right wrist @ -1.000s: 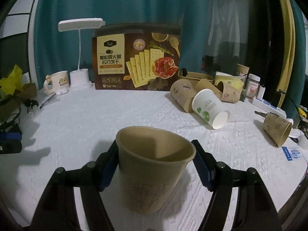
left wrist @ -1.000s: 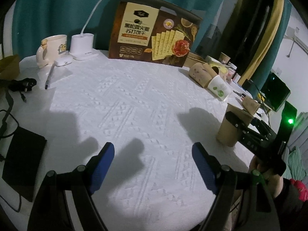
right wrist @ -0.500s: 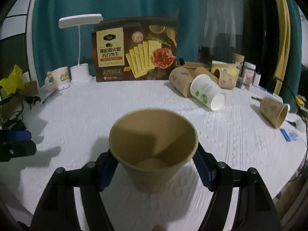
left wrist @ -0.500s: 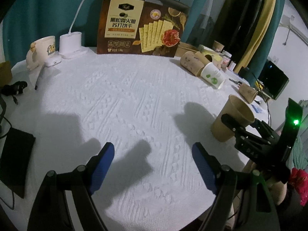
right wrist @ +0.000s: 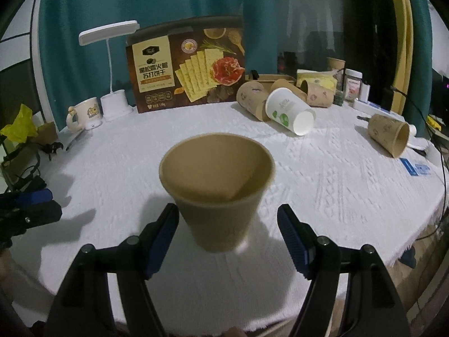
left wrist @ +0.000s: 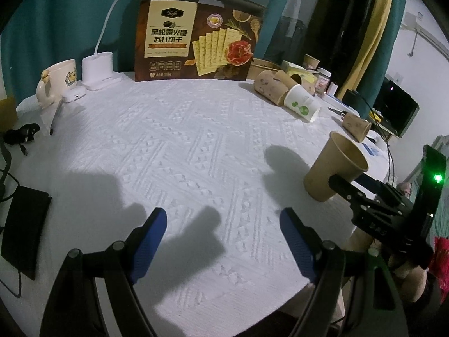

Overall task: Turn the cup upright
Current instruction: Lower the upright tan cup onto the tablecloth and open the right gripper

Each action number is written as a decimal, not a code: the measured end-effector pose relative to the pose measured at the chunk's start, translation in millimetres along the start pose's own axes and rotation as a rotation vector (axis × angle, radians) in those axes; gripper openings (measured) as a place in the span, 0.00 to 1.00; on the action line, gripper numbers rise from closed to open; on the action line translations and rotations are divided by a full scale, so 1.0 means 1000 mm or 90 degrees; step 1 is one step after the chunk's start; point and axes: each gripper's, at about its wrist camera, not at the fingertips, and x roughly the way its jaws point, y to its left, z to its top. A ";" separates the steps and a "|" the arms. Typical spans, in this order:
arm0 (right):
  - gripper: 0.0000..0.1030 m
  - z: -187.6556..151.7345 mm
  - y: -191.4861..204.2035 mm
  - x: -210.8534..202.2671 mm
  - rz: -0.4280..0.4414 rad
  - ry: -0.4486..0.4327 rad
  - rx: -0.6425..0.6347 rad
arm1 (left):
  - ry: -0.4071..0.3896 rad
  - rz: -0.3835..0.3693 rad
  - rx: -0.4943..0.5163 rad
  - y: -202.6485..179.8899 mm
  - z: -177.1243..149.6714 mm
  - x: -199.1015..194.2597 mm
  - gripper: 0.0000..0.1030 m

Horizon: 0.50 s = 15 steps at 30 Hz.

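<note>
Cup (right wrist: 216, 196) stands blurred between unclamped fingers (right wrist: 291, 236) of the right gripper (right wrist: 227, 219), base contact unclear; left gripper (left wrist: 223, 224) gapes empty.

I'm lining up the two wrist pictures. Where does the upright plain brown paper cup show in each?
Left wrist view: the upright plain brown paper cup stands at the right edge of the white tablecloth, just ahead of the right gripper.
Right wrist view: the cup fills the centre foreground, between that gripper's blue pads.
Shared landmark: the cracker box at the table's back.
</note>
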 end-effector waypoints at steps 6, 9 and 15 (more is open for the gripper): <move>0.68 -0.009 -0.013 -0.017 -0.013 0.009 0.021 | 0.004 -0.008 0.018 -0.012 0.000 0.001 0.80; 0.68 -0.010 -0.021 -0.025 -0.026 0.014 0.036 | -0.003 -0.008 0.035 -0.018 0.001 -0.001 0.80; 0.68 -0.010 -0.036 -0.046 -0.054 0.018 0.057 | -0.025 0.000 0.072 -0.031 0.006 -0.007 0.80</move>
